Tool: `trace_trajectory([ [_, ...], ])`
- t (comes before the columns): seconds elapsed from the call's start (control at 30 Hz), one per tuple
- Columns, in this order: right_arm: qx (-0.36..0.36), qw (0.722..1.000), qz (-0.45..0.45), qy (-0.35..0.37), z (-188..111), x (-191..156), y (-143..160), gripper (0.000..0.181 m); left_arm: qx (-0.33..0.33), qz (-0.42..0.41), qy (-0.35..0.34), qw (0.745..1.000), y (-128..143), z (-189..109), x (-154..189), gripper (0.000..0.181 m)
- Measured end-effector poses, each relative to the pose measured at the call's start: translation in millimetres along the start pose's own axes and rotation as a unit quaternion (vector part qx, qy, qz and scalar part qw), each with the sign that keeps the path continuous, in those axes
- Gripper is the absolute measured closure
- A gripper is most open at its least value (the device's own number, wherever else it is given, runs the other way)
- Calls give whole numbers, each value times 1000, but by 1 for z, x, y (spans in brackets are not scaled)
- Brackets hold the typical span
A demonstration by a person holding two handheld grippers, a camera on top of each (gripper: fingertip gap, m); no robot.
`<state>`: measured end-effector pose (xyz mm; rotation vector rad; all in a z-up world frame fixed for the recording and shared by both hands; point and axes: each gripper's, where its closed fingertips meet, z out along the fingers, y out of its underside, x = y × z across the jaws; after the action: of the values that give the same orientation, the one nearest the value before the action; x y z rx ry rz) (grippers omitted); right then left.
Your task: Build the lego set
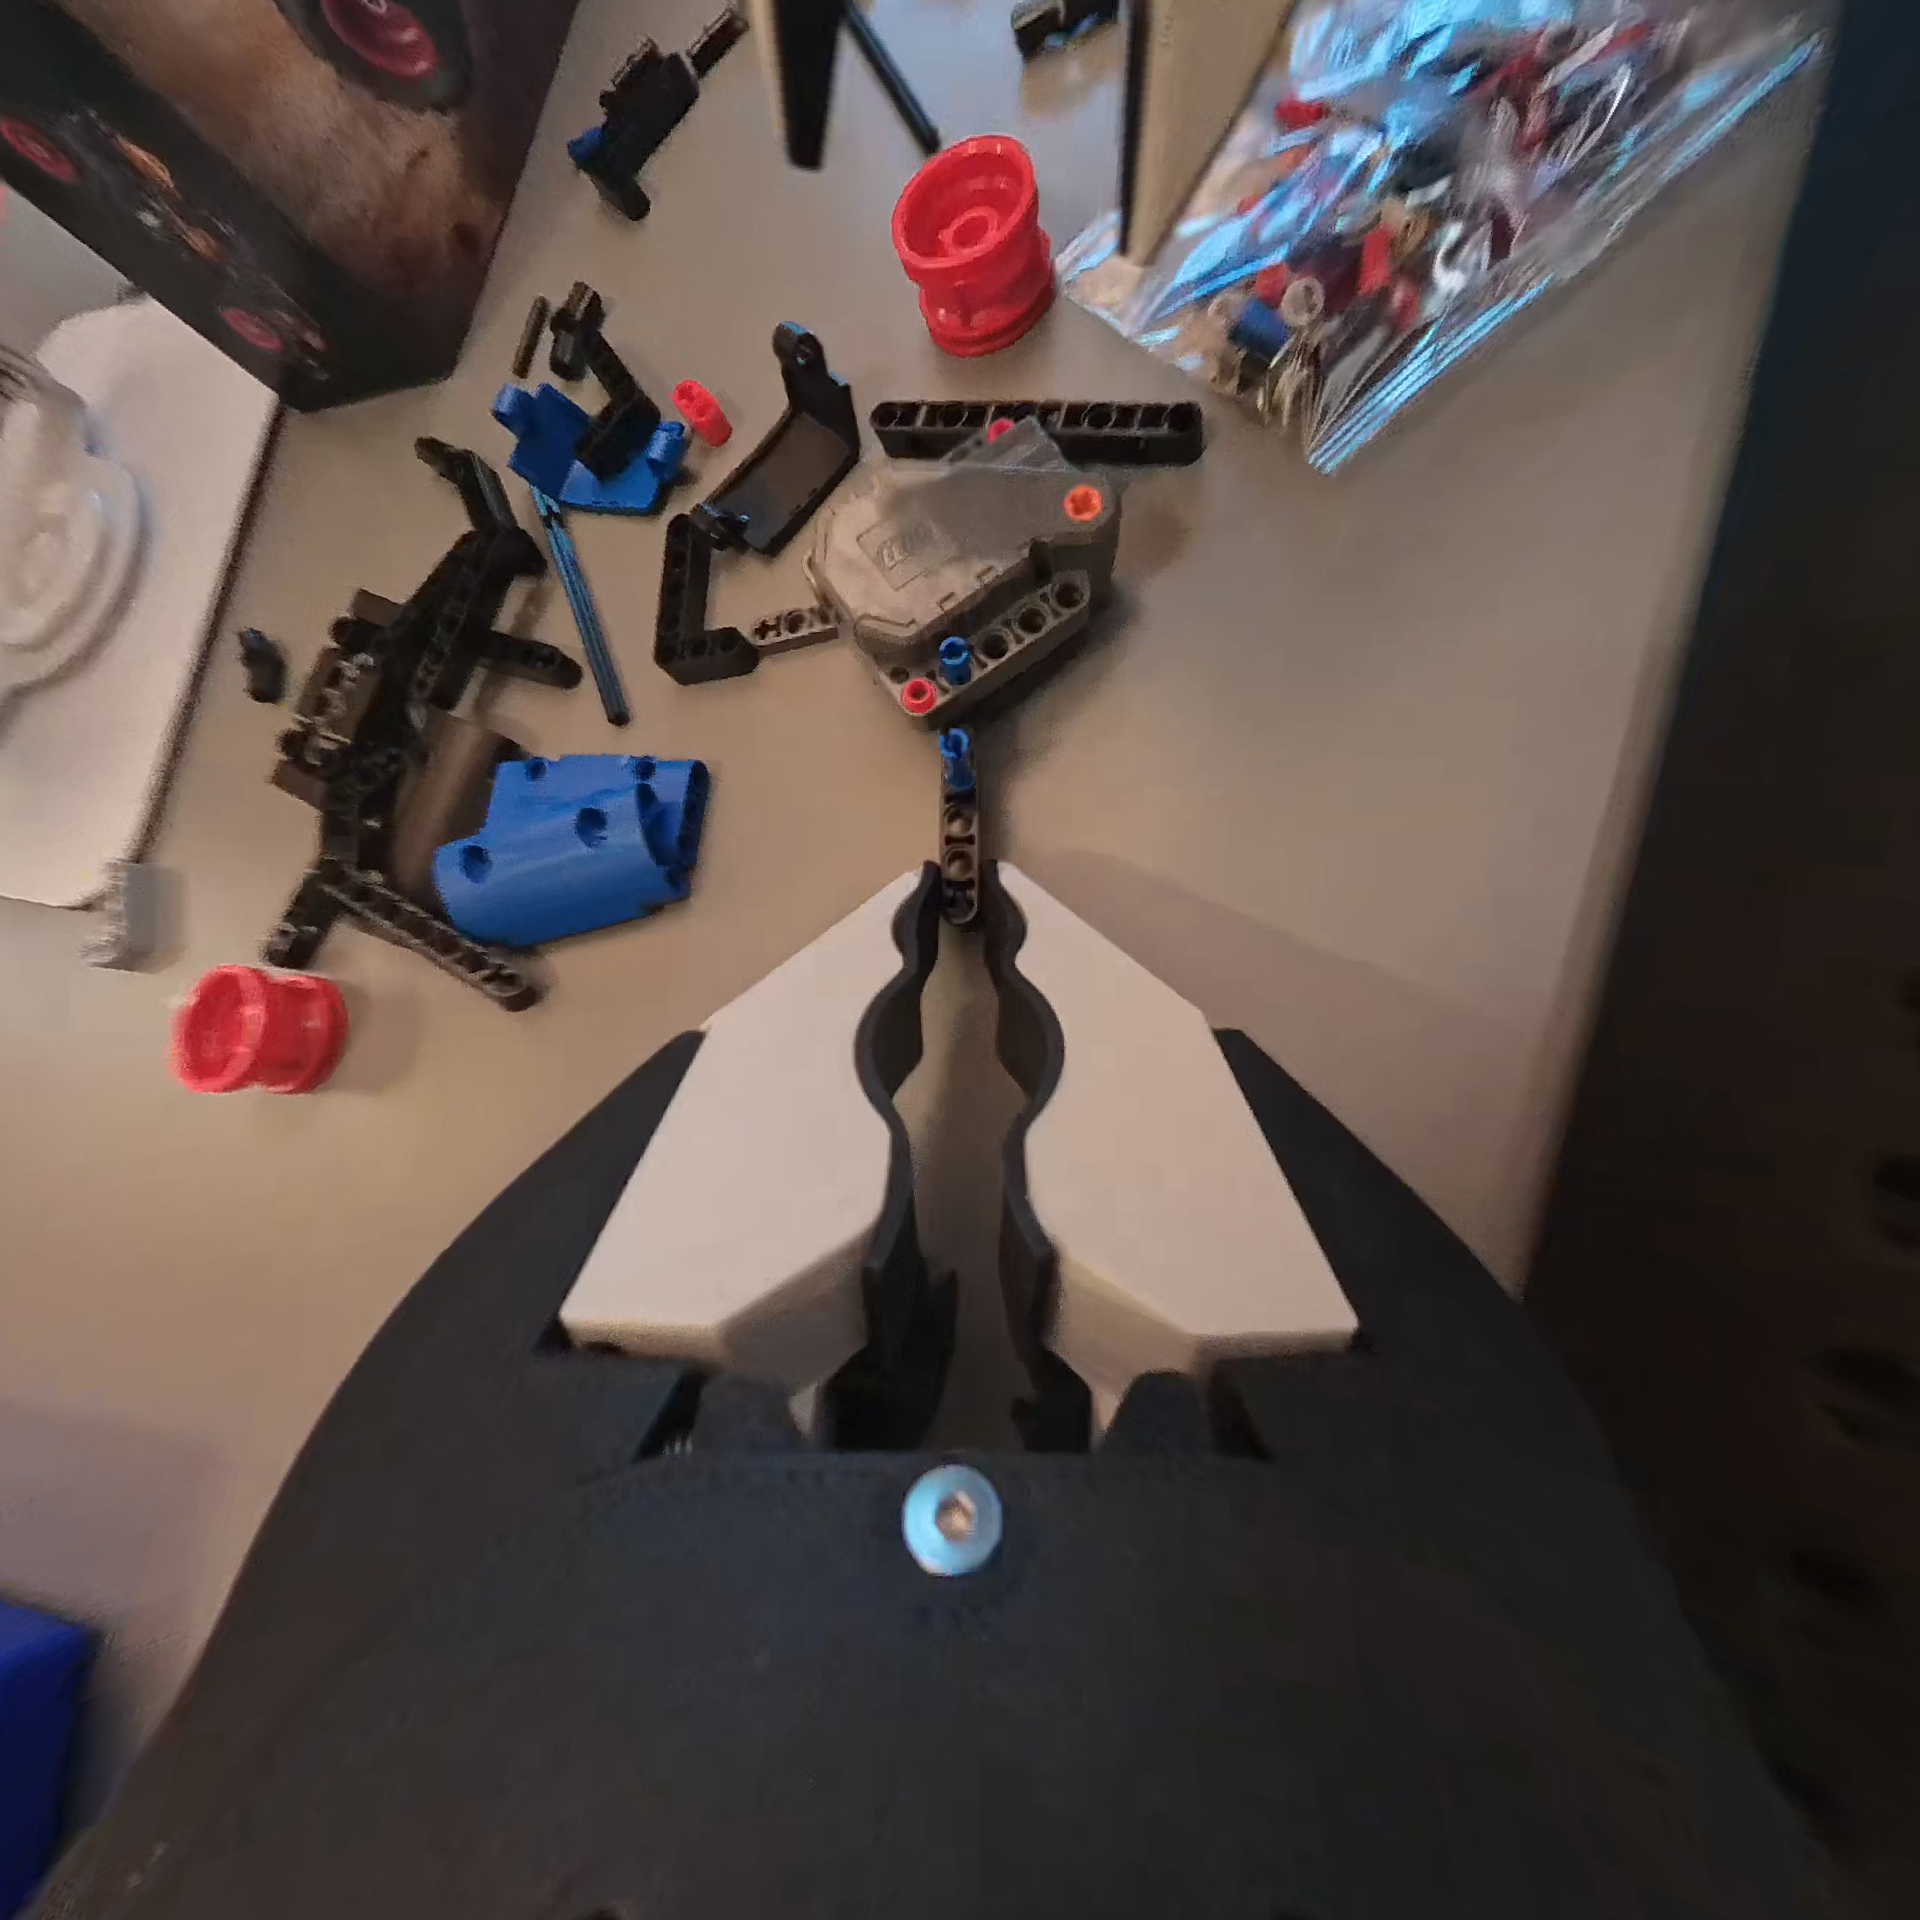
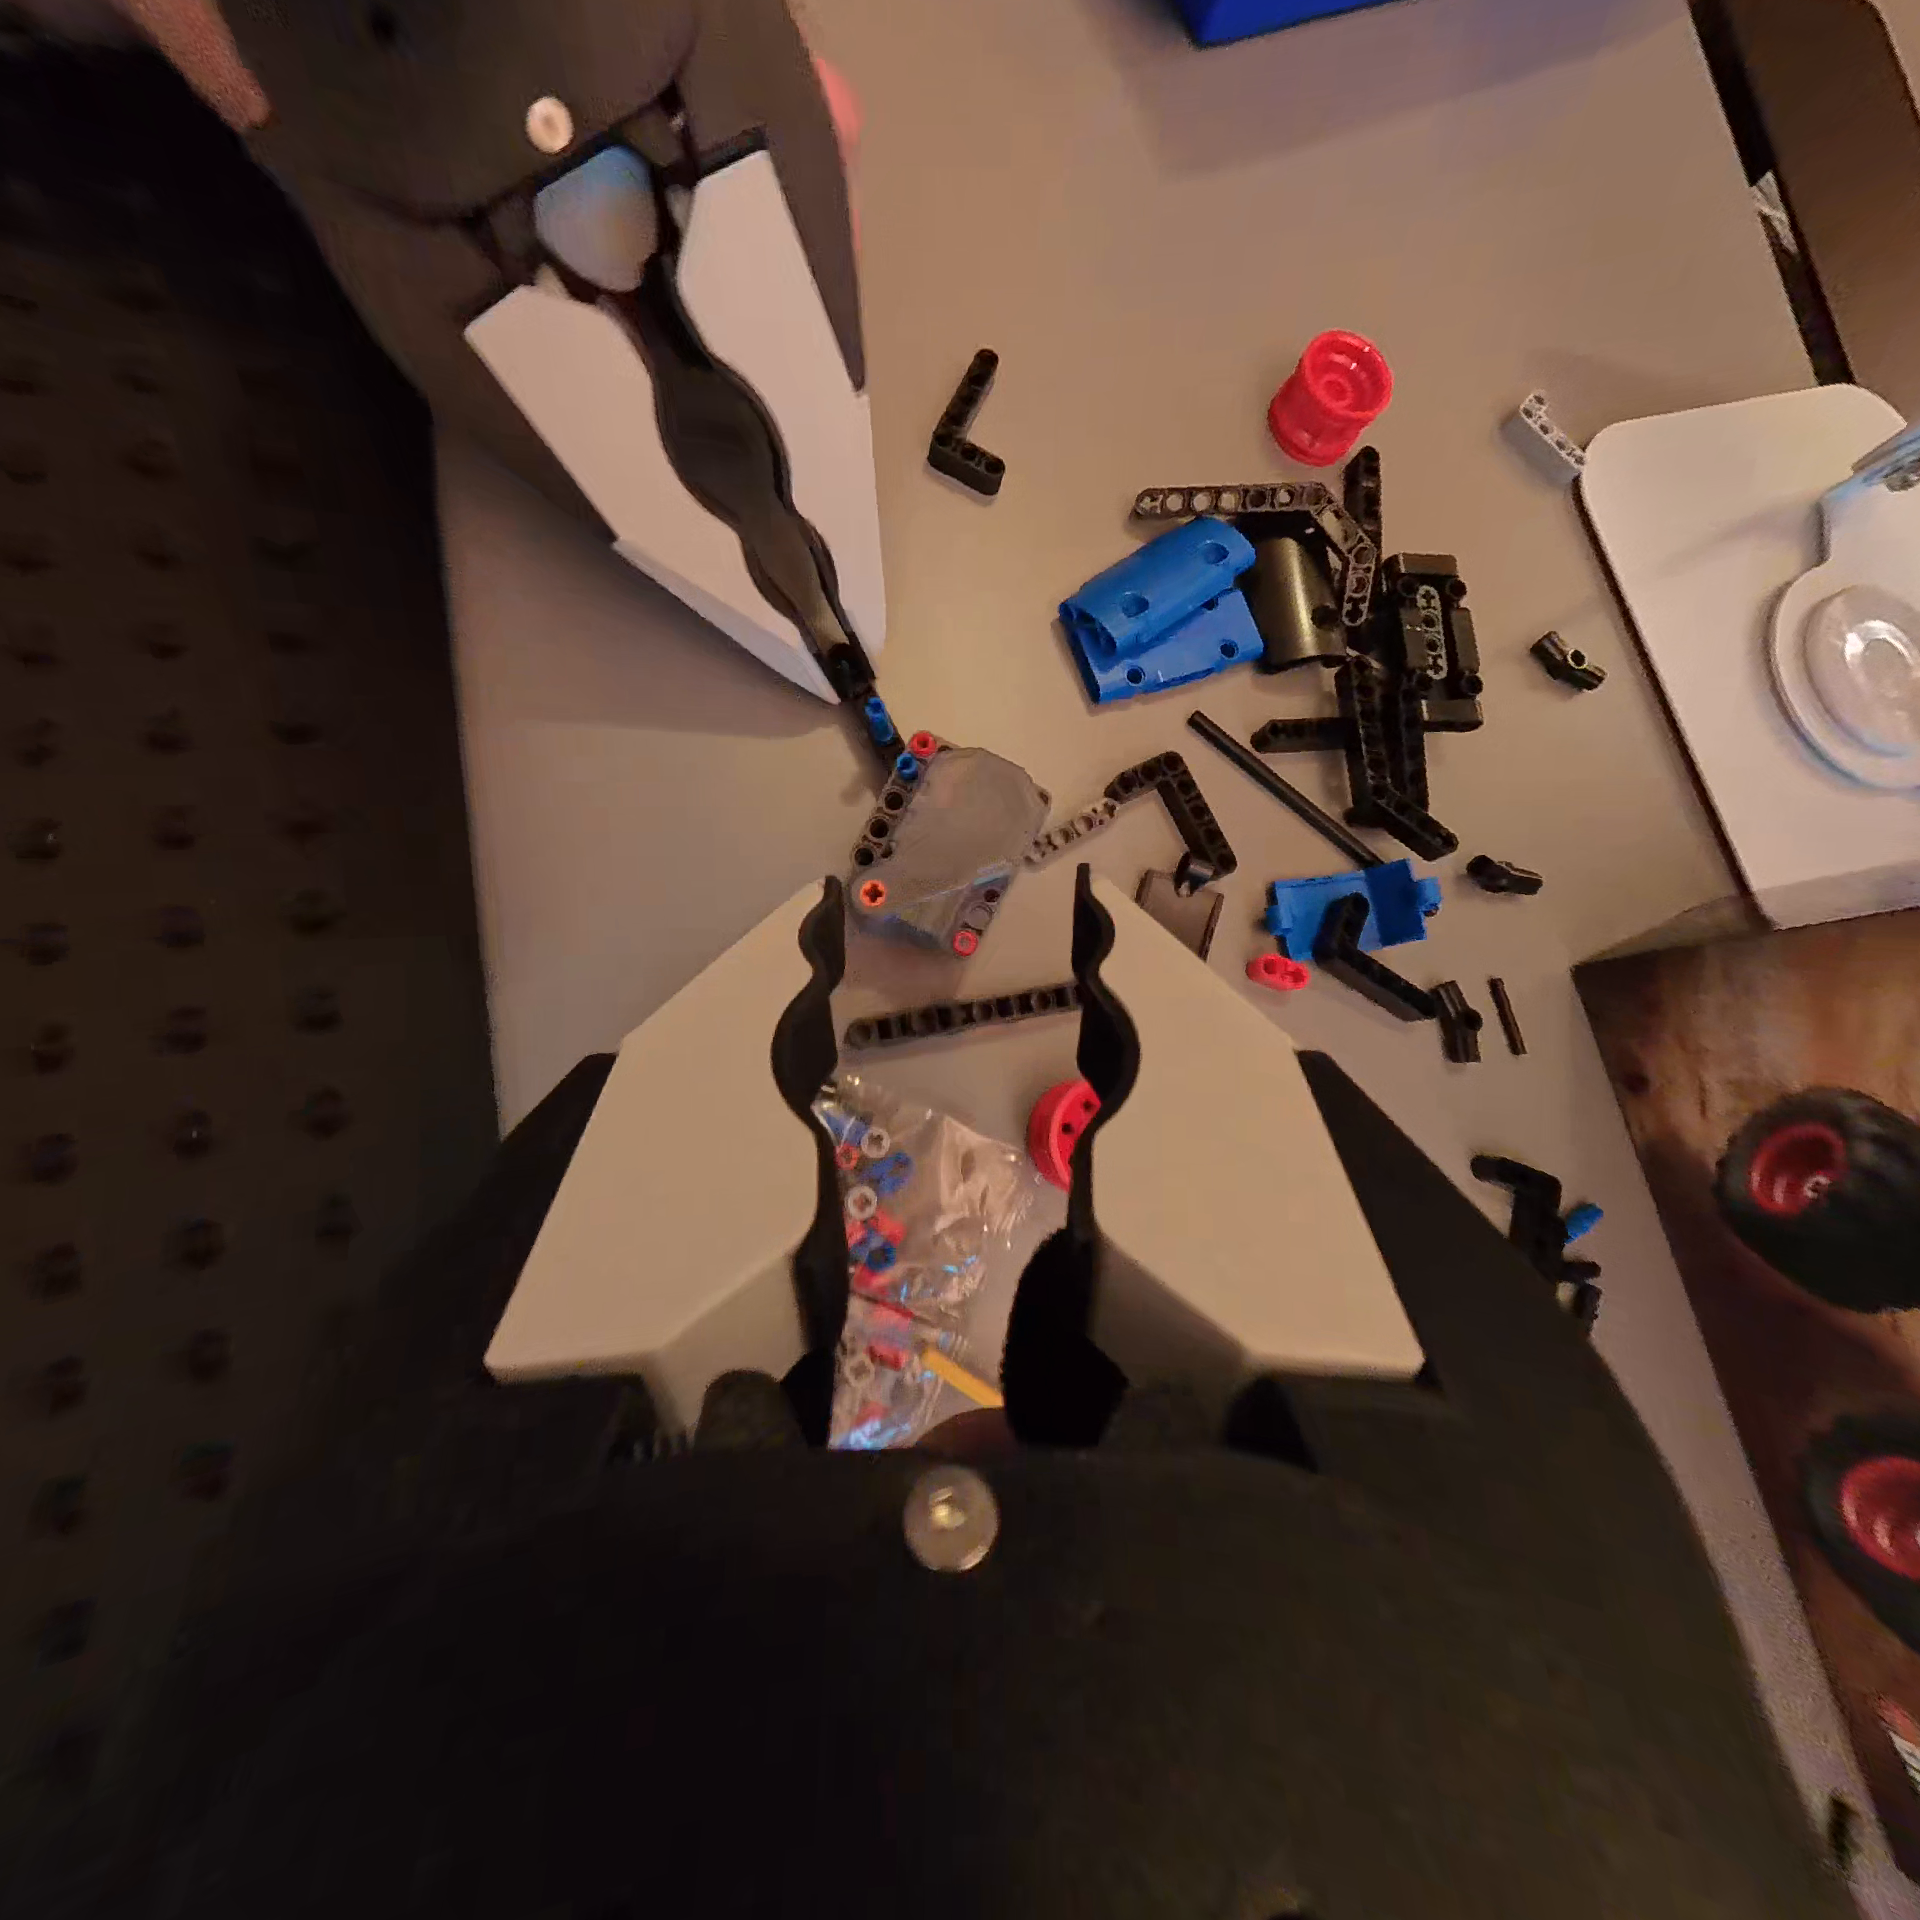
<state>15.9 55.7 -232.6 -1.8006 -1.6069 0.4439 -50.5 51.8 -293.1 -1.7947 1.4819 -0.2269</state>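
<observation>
The counter (image 1: 1299, 727) carries scattered lego pieces. Near its middle lies the grey motor block (image 1: 961, 566). The right gripper (image 2: 956, 904) hovers wide open and empty over it. The left gripper (image 1: 961, 883) pinches a short black beam (image 1: 958, 831), whose blue pin (image 1: 954, 753) points at the block.

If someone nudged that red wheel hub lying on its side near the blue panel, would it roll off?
Probably: the red wheel hub is a cylinder lying on its side on the smooth table, with open surface beside it. It looks like hollow plastic, so likely light and rigid.
</observation>
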Motion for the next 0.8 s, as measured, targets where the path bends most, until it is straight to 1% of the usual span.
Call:
trace_trajectory([
  [0.07,11,1000,16,11,4,7,-3,136,-16,58,-45,997,0,-2,-6,176],
  [0.13,30,998,47,2,7,11,-7,129,-16,106,-68,992,-5,-3,-6,176],
  [0.2,45,995,82,-18,11,13,-9,131,-16,151,-96,984,-9,-5,-9,176],
  [0.33,18,989,129,-66,28,13,8,125,-17,228,-138,964,-15,-10,-15,176],
  [0.43,13,981,150,-119,38,0,12,124,-6,298,-167,940,-22,-13,-17,176],
  [0.5,20,977,154,-148,41,-9,11,125,19,342,-211,915,-32,-20,-23,176],
  [0.53,33,973,157,-164,39,-12,7,131,26,354,-225,907,-37,-23,-25,176],
  [0.57,49,968,163,-182,35,-16,2,147,39,358,-230,904,-43,-26,-25,176],
  [0.6,66,964,169,-194,31,-17,-3,153,48,360,-238,901,-47,-29,-27,176],
  [0.67,86,964,161,-194,23,-17,-10,156,61,367,-254,893,-52,-33,-31,177],
  [0.8,109,972,148,-150,15,-10,-22,156,76,353,-273,892,-57,-37,-40,176],
])
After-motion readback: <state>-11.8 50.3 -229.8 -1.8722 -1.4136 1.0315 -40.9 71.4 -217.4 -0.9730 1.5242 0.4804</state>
